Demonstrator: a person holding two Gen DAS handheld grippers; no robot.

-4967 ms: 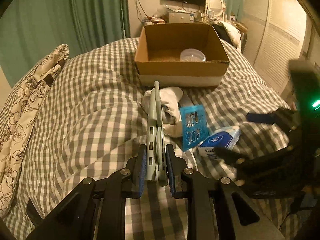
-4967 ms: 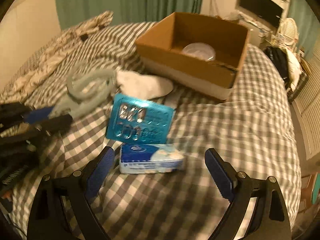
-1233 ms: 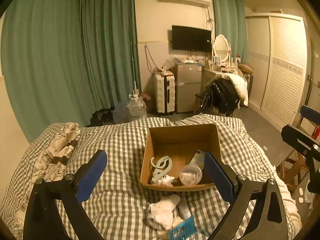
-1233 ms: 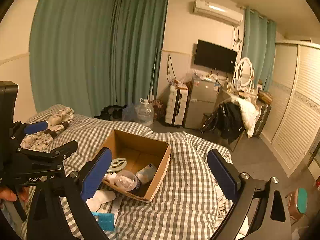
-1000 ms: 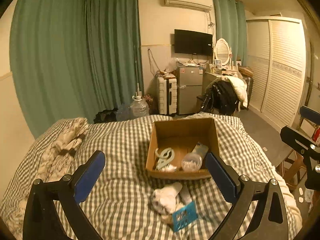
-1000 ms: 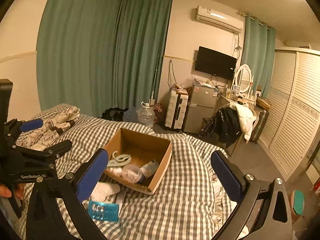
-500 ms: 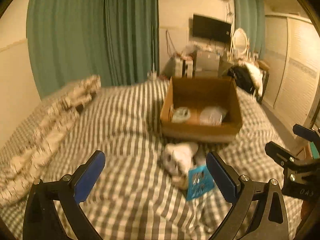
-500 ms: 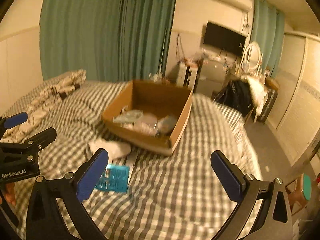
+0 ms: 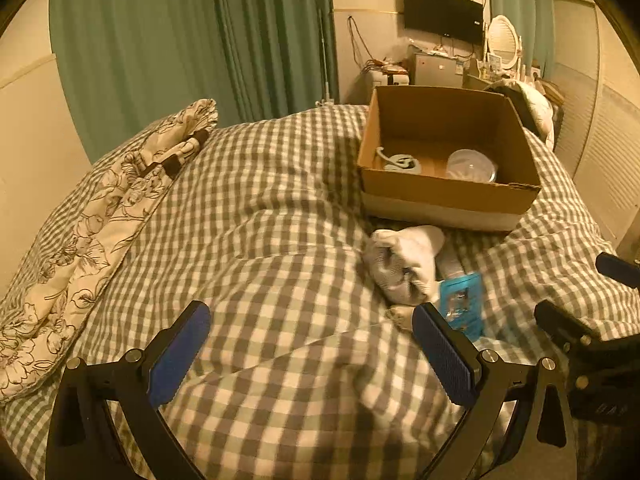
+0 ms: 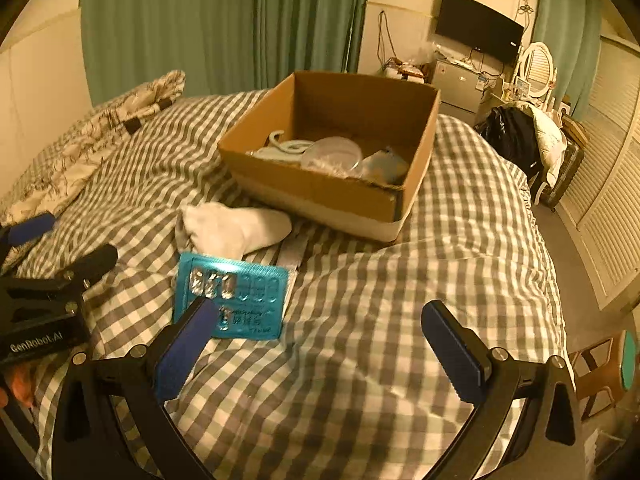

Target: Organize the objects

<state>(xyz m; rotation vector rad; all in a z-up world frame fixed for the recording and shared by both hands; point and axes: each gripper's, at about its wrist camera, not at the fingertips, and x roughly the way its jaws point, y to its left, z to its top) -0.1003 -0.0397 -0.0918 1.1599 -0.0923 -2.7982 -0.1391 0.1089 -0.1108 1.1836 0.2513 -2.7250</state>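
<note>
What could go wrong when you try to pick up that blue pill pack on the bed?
The pill pack lies flat on the soft quilt, so the open right gripper might pinch fabric instead. A sock lies close by and could get snagged too.

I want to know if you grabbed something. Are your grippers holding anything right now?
No, nothing is held. The left gripper and the right gripper are both open and empty above the grey-and-white checked bedspread.
</note>
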